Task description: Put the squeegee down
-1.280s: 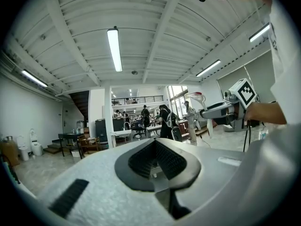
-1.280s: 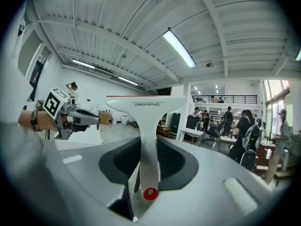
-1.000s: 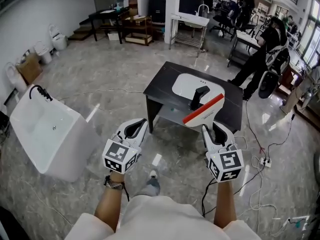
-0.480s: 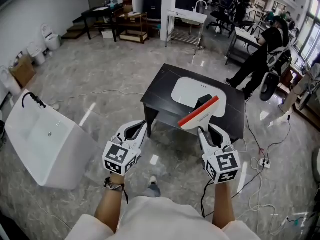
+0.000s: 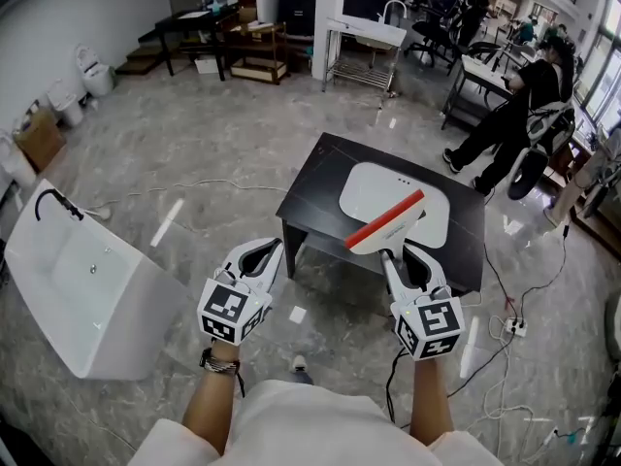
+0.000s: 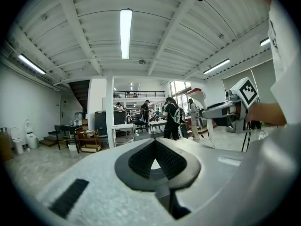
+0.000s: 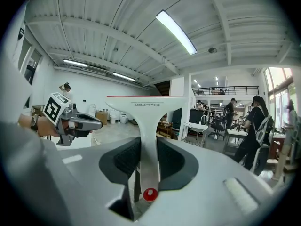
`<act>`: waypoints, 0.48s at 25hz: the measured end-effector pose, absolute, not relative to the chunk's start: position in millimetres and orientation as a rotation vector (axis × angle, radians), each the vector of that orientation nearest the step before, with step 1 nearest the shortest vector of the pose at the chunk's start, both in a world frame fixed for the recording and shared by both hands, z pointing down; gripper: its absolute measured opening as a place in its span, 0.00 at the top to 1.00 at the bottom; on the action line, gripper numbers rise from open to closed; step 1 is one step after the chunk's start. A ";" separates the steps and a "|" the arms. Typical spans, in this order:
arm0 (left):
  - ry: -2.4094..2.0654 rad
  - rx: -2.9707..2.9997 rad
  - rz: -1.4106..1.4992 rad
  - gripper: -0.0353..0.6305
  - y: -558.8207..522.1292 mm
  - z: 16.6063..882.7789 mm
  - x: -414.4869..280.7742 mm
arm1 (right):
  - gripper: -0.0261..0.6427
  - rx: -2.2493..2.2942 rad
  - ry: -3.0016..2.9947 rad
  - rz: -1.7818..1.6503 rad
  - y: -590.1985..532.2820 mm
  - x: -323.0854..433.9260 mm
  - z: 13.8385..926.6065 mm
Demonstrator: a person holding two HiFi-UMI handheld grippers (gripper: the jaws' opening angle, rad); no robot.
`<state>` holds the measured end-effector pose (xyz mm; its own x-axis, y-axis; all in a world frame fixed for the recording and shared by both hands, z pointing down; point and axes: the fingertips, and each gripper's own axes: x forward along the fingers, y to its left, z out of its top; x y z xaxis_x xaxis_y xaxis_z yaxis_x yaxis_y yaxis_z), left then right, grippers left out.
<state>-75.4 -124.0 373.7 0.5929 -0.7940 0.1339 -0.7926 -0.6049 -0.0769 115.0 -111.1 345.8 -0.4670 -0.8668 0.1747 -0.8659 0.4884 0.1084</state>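
Note:
A white squeegee (image 5: pixel 388 223) with a red blade edge is held by its handle in my right gripper (image 5: pixel 403 257), whose jaws are shut on it. In the head view its blade hangs over the near part of a black table (image 5: pixel 312 176) that carries a white basin (image 5: pixel 380 184). The right gripper view shows the white handle (image 7: pixel 146 140) clamped upright between the dark pads, its head across the top. My left gripper (image 5: pixel 261 256) is level with the right one, to its left, short of the table. Its jaws (image 6: pixel 154 145) meet at the tips with nothing between them.
A large white tub (image 5: pixel 82 284) lies on the floor to the left. Cables and a power strip (image 5: pixel 512 327) trail on the marble floor at the right. People (image 5: pixel 514 110) stand by desks at the back right. Shelves and tables line the far wall.
Both grippers and the squeegee have come closer to the black table, and the blade now reaches over the basin's near side. The grip on the handle is unchanged.

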 end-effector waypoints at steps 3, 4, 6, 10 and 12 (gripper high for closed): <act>1.397 -2.802 -0.247 0.94 -141.4 376.7 -85.8 | 0.80 1.489 -2.527 0.013 -129.3 105.0 350.7; 1.397 -2.804 -0.248 0.94 -146.2 378.4 -88.7 | 0.80 1.489 -2.526 0.020 -134.4 102.2 353.2; 1.391 -2.810 -0.250 0.94 -155.7 382.4 -92.9 | 0.80 1.493 -2.523 0.031 -144.1 97.6 357.8; 1.367 -2.831 -0.246 0.94 -171.4 387.9 -98.0 | 0.80 1.493 -2.515 0.055 -158.8 86.9 362.3; 1.362 -2.843 -0.245 0.94 -174.2 390.9 -98.8 | 0.80 1.480 -2.509 0.064 -160.4 82.0 363.9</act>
<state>-98.8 -174.2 390.9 0.6170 -0.7730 0.1478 -0.7761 -0.6288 -0.0489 82.0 -160.4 363.9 -0.4648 -0.8587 0.2161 -0.8685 0.4896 0.0772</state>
